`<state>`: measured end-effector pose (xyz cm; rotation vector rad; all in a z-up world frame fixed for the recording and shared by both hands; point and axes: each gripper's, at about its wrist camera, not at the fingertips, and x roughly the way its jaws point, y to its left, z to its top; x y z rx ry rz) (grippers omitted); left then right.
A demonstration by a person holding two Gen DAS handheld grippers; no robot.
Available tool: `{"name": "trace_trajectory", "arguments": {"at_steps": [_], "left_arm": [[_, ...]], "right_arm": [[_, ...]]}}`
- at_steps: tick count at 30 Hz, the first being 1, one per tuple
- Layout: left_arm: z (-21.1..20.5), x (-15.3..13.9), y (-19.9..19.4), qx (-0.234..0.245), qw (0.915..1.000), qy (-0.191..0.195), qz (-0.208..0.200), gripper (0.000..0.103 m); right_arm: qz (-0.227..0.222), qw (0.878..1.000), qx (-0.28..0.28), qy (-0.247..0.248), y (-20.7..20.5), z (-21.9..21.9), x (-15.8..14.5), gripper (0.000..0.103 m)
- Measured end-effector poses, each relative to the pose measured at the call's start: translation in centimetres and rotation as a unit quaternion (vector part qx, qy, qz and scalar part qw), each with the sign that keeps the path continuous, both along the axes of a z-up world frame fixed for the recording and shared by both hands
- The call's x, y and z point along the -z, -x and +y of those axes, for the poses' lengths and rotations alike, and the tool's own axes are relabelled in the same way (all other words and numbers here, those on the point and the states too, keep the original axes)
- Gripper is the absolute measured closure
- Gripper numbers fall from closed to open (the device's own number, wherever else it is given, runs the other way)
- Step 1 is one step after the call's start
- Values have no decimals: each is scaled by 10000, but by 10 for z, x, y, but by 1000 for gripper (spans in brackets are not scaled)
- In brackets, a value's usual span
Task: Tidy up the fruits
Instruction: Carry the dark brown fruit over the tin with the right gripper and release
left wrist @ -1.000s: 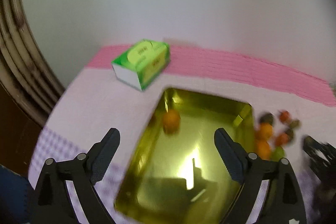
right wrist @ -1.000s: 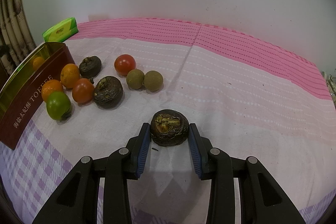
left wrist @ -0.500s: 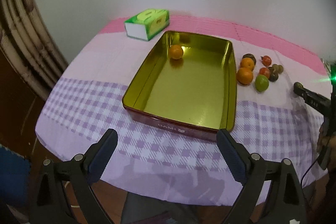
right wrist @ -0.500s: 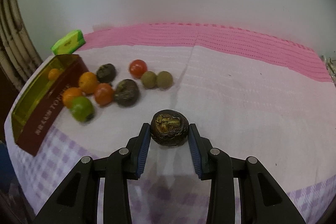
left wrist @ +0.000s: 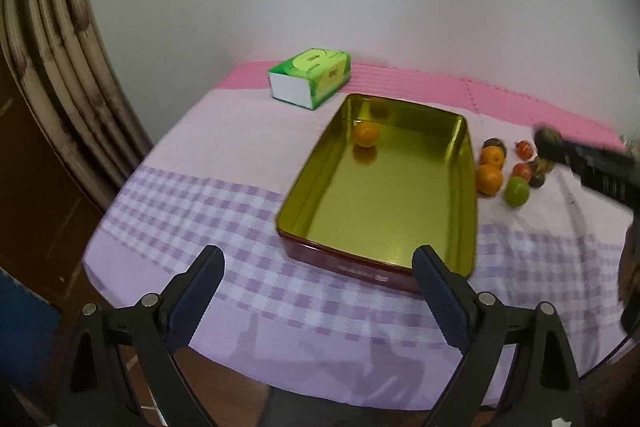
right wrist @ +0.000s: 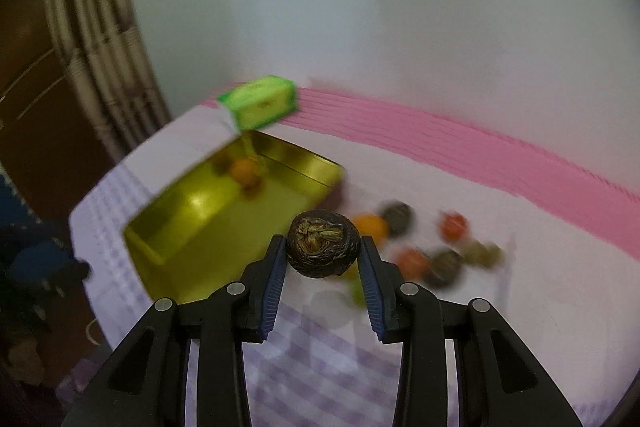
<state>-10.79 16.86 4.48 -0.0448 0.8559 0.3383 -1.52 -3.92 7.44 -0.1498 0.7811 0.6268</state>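
Worktop (left wrist: 168,195) is under a lilac-check and pink cloth. Green tissue box (left wrist: 310,83) sits at the far left by the wall. Just right of it is the gold tin tray (left wrist: 466,187), long side running away from the left wrist camera, with one orange (left wrist: 365,134) inside near the far end. Left gripper (left wrist: 320,287) hangs off the near edge of the worktop, short of the tray, jaws spread wide with nothing between them. Right of the tray is a loose cluster on the cloth: two more oranges, nearest one (left wrist: 488,179) close beside the tray wall, a green fruit (left wrist: 516,191), small red ones and dark ones, partly blurred. Right gripper (right wrist: 323,255) is clenched on a dark wrinkled fruit (right wrist: 322,243), pads pressing both sides, carried above the cloth between the tray's right wall and the cluster. The right wrist view is motion-blurred, so the exact height is unclear.
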Motion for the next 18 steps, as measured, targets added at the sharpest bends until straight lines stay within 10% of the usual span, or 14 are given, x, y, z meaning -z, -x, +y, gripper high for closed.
{"name": "trace_trajectory", "arguments": {"at_steps": [18], "left_arm": [[28, 15, -8, -207, 9985, -71, 503, 10]], "right_arm": [[915, 9927, -167, 762, -81, 112, 57, 66]]}}
